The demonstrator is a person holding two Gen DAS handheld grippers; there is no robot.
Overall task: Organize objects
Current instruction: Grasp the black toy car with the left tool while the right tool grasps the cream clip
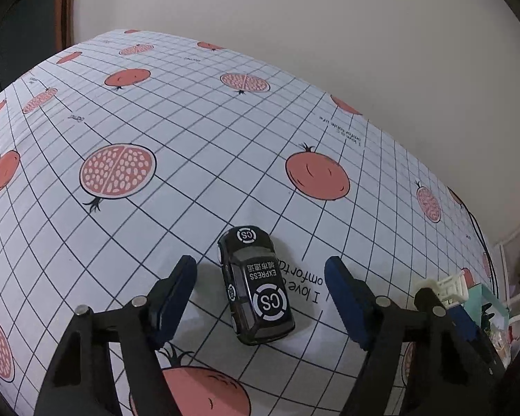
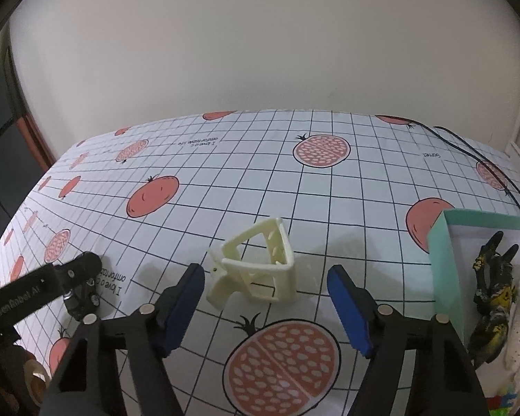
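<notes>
Wide-spread left gripper (image 1: 260,298) straddles toy car (image 1: 254,286); right gripper (image 2: 265,298), equally wide, frames hair claw (image 2: 256,270). Uneven closing could skid either sideways.

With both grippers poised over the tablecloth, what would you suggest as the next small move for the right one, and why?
Probably ease the right hand-held gripper forward and down, then close on the cream hair claw clip. Its fingers are open, the clip lies between and just beyond the tips, untouched, and the teal box that already holds other items stands just to the right.
</notes>
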